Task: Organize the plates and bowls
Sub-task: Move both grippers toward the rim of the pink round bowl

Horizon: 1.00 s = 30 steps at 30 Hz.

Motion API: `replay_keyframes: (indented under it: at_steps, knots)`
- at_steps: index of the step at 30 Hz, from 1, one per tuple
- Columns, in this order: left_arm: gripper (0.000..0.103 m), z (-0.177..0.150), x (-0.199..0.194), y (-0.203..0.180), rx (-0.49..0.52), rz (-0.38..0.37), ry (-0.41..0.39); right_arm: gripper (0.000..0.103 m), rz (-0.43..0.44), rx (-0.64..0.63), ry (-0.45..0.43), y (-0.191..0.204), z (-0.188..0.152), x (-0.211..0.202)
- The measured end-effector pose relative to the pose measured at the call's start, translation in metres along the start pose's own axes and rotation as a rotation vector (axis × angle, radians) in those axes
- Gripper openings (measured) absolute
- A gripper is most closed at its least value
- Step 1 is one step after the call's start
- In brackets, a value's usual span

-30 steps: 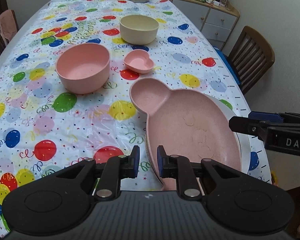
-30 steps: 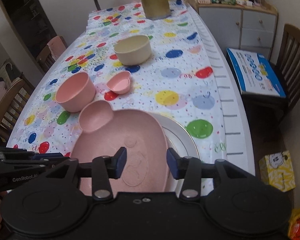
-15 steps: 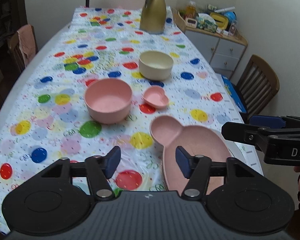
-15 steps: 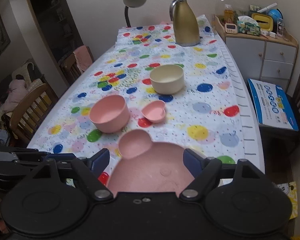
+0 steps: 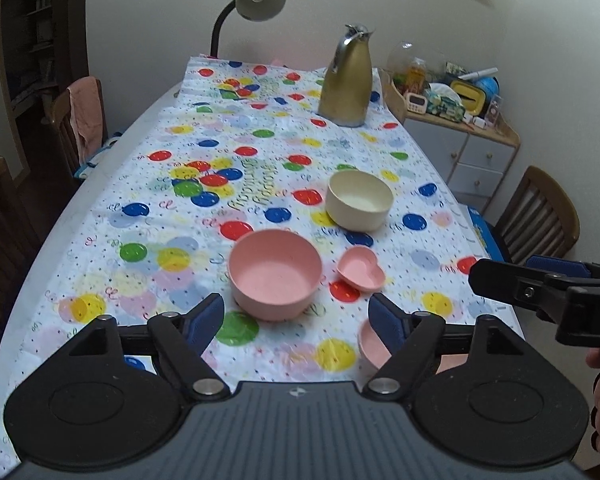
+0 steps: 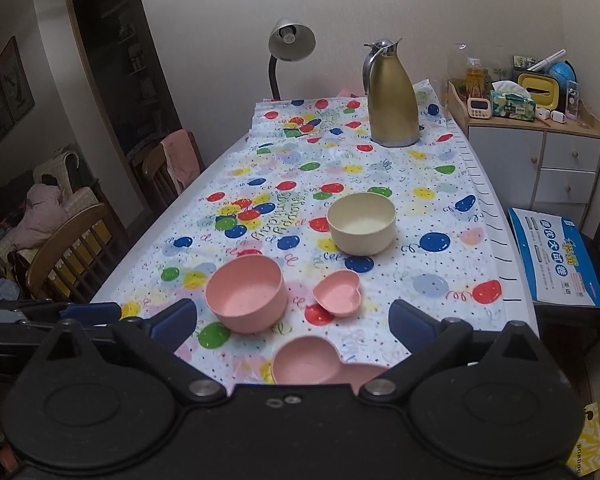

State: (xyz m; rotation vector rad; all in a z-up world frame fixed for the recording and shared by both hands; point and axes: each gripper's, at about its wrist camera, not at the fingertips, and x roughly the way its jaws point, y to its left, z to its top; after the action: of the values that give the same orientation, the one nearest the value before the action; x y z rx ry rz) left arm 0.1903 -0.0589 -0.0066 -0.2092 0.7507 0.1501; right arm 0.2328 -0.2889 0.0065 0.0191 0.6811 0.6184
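Both hand-held grippers have pulled up and back from the pink divided plate point(image 6: 320, 364), which a second ago filled the near part of each view and now shows only as a rounded lobe at 6 o'clock, half hidden by the gripper bodies. Back then the left hand-held gripper point(image 5: 296, 318) was pinched nearly closed at the plate's rim; now its jaws are opening, released, with nothing between the blue pads but the patterned cloth of the surface point(image 5: 148, 216). The right hand-held gripper point(image 6: 292, 322) is likewise opening to its widest, empty, its pads clear of the plate. Counted on the surface: two round bowls, one pink bowl point(image 5: 275, 274) and one cream bowl point(image 5: 359, 200); one small heart-shaped dish point(image 5: 361, 268); one divided plate; one gold jug point(image 5: 346, 84). In the left wrist view the pink bowl sits at 12 o'clock from the left gripper, just beyond its pads, the heart dish at 1 o'clock just beside the bowl without touching it, and the cream bowl farther off, also toward 1 o'clock. The plate's lobe lies at 4 o'clock, behind the right-hand pad. In the right wrist view the lobe lies at 6 o'clock, below and between the spread fingers.
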Motion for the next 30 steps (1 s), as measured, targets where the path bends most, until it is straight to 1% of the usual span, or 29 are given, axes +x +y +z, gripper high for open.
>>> replay_keyframes:
  at_steps: [3,7,13,15,21,27,29,30]
  knots:
    - [0.079,0.010,0.009,0.014,-0.006,-0.011,0.007,0.103,0.009,0.025,-0.017,0.005,0.008,0.009]
    - [0.079,0.024,0.023,0.031,-0.010,-0.023,0.009,0.103,-0.027,0.024,-0.020,0.014,0.016,0.029]
    - [0.079,0.046,0.056,0.054,-0.015,-0.035,0.042,0.102,-0.062,0.031,0.024,0.024,0.025,0.062]
    - [0.079,0.051,0.069,0.060,-0.015,-0.039,0.055,0.102,-0.094,0.043,0.036,0.025,0.026,0.074]
    - [0.079,0.058,0.107,0.070,0.002,-0.064,0.112,0.102,-0.144,0.063,0.099,0.028,0.026,0.110]
    - [0.079,0.056,0.143,0.077,0.025,-0.096,0.186,0.094,-0.158,0.081,0.176,0.027,0.026,0.143]
    - [0.079,0.052,0.156,0.080,0.034,-0.100,0.217,0.089,-0.166,0.087,0.199,0.025,0.026,0.154]
    - [0.079,0.050,0.162,0.081,0.034,-0.101,0.232,0.088,-0.172,0.098,0.211,0.024,0.026,0.159]
